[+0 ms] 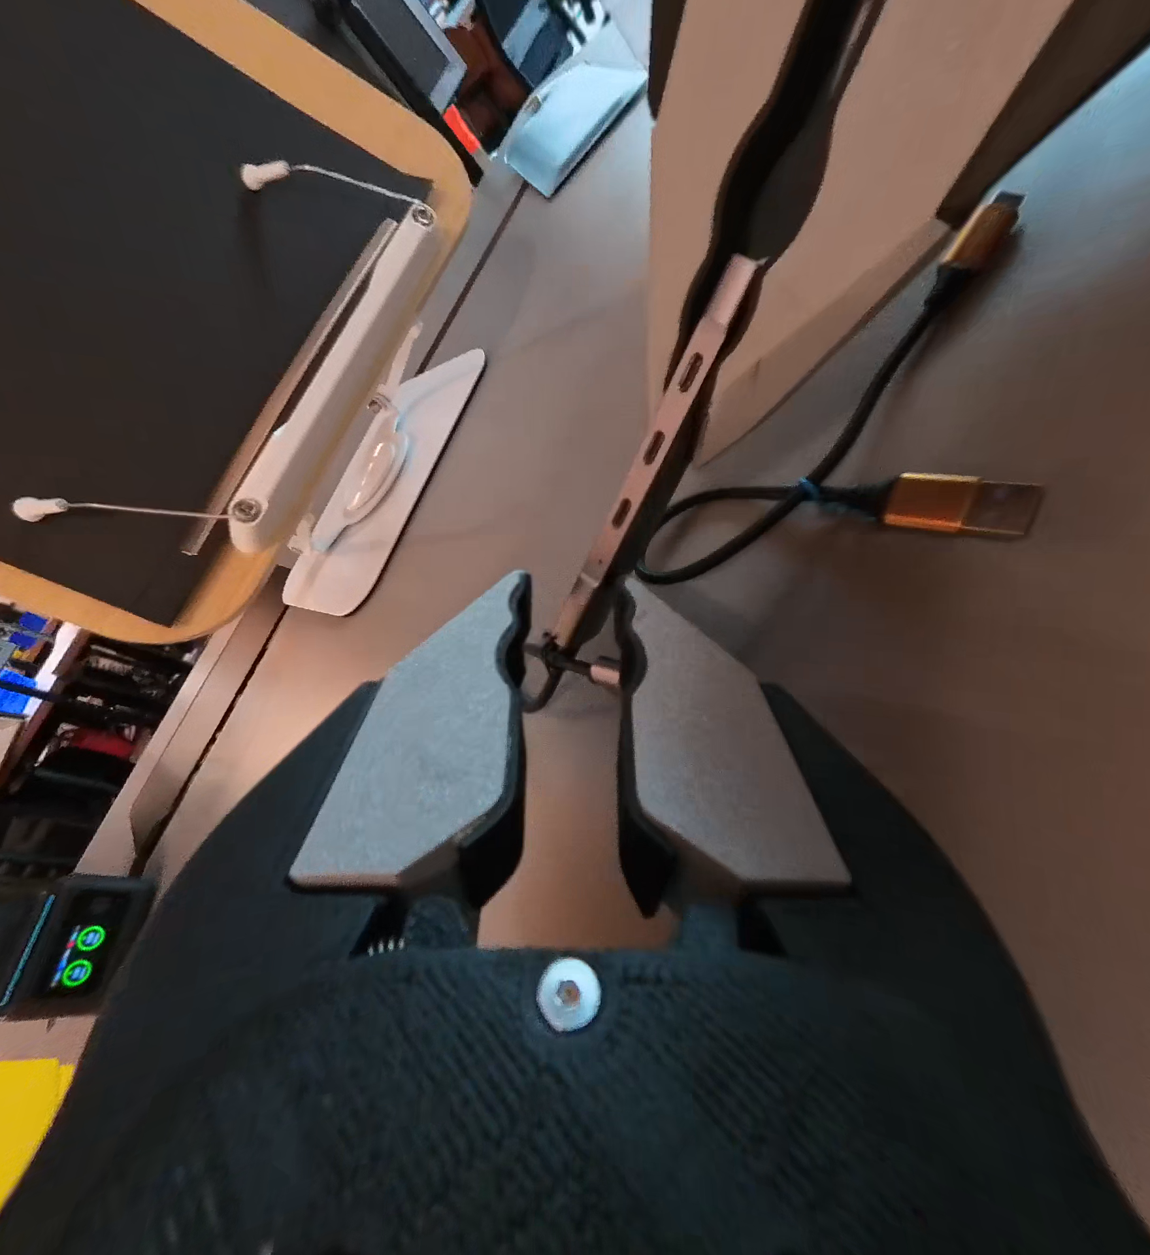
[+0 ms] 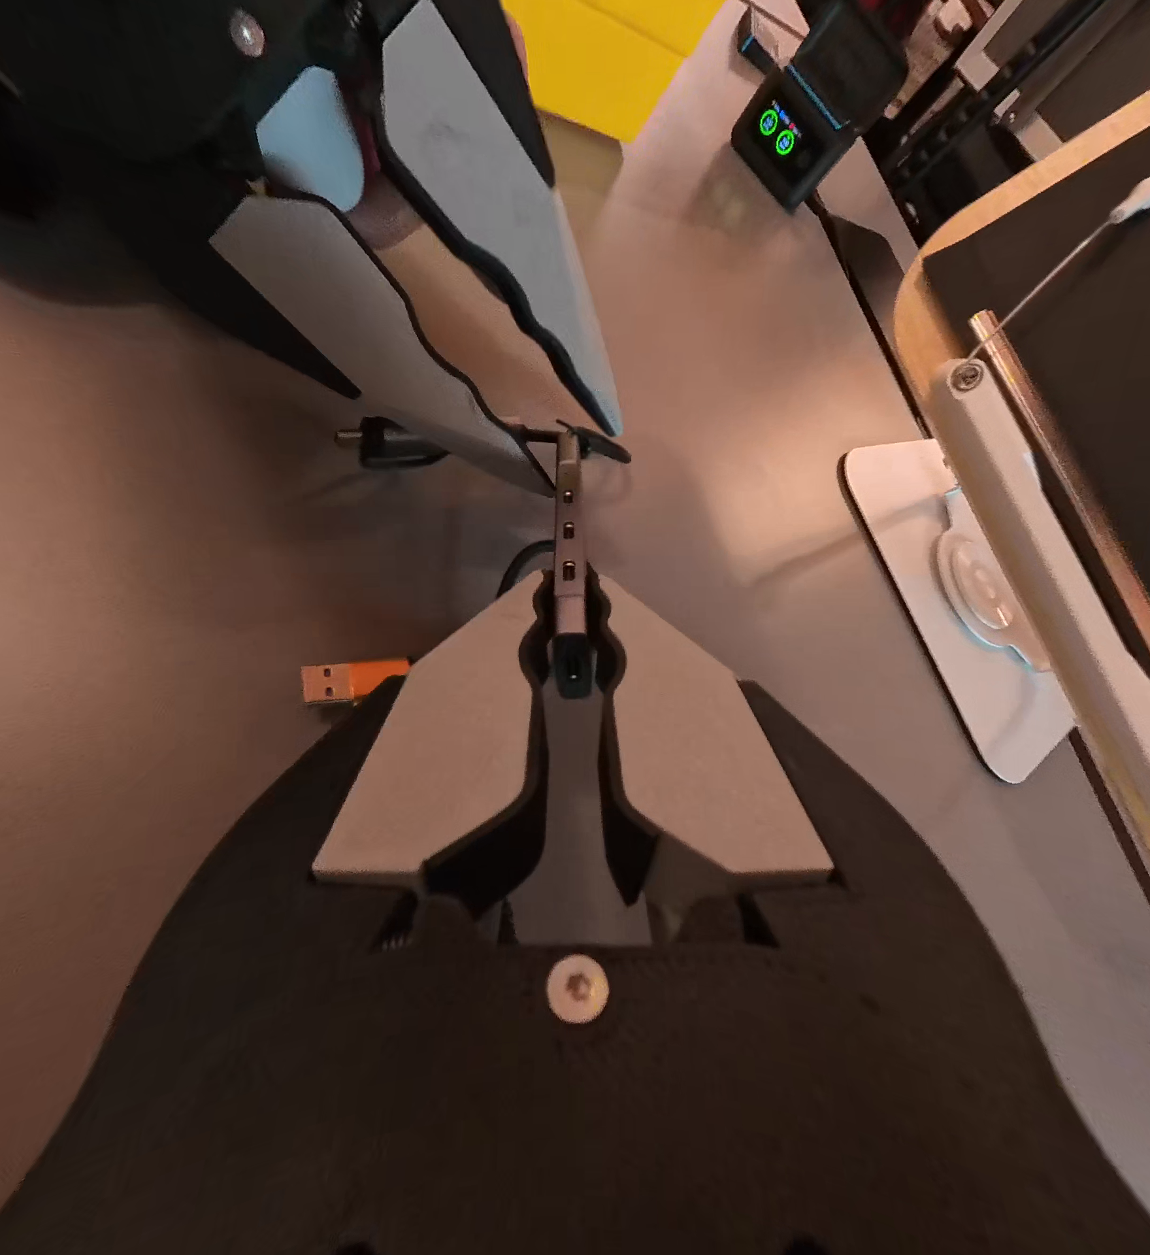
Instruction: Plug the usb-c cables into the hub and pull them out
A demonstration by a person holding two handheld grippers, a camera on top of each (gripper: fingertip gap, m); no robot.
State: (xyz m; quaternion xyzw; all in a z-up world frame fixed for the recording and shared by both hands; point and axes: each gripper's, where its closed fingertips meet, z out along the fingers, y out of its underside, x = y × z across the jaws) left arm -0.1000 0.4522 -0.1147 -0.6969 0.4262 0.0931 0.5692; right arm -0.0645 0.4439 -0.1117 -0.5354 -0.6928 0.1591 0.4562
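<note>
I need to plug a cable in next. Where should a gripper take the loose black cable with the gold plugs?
Grip the gold shell of the nearer plug by its two long sides, coming from above. It lies flat on the table, apart from the hub, its tip free; the shell is rigid, the braided cable is not.

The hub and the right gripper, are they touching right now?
Touching. In the right wrist view the hub sits clamped between the right gripper fingers, both pressed against its sides with no gap visible.
</note>
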